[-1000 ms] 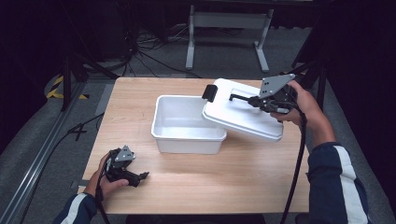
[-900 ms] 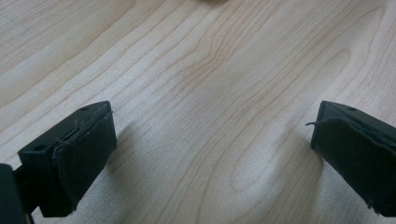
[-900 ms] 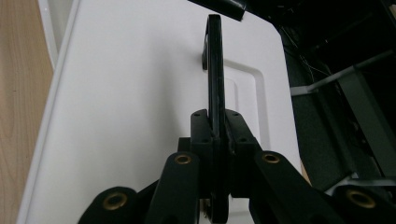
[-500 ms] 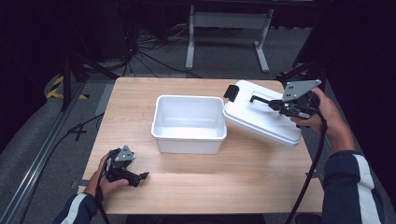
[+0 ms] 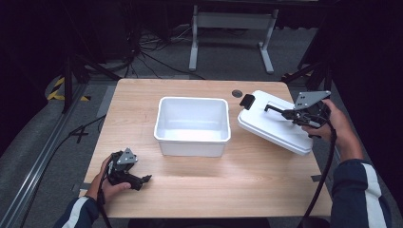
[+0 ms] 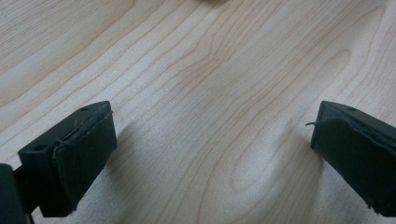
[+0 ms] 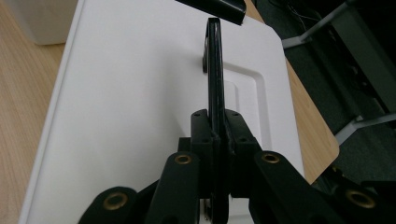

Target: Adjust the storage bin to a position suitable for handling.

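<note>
The white lid (image 5: 275, 127) is being set aside: it sits tilted at the right of the counter (image 5: 237, 180), just beside the open white bin (image 5: 192, 124). Its black handle (image 7: 215, 70) stands clamped between the closed fingers of the right gripper (image 5: 291, 114). Next, I judge, comes lowering it flat and letting go. The left gripper (image 5: 138, 179) rests open on the wood, well apart.
</note>
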Demonstrator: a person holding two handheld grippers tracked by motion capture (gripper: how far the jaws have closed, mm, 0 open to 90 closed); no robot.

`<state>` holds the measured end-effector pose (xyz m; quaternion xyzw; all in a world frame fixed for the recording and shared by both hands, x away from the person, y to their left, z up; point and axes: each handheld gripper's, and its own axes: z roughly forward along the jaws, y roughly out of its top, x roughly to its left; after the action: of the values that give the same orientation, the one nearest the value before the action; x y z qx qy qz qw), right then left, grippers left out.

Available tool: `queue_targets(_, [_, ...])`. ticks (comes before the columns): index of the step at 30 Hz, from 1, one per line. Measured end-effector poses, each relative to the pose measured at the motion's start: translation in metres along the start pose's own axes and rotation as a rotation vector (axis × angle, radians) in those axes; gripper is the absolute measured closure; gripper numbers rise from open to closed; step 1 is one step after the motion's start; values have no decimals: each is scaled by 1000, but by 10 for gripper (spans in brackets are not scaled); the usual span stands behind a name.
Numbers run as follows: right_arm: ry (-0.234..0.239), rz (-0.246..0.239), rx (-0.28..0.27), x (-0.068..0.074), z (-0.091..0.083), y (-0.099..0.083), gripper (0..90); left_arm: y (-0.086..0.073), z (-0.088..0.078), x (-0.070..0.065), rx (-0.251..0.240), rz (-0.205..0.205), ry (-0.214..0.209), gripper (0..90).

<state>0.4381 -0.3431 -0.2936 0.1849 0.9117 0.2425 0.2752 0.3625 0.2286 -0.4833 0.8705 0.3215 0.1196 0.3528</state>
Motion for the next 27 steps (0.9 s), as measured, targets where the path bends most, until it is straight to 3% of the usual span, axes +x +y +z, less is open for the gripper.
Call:
queue_targets(8, [17, 13, 32, 4, 21, -10, 848, 0, 0, 0, 0, 0, 0, 7])
queue_targets(17, [40, 45, 31, 9, 50, -19, 848, 0, 0, 0, 1, 2, -1, 7])
queue_targets(22, [56, 44, 65, 11, 68, -22, 848, 0, 0, 0, 1, 2, -1, 7])
queue_targets(27, [64, 73, 56, 10, 78, -26, 847, 0, 0, 0, 1, 3, -1, 7])
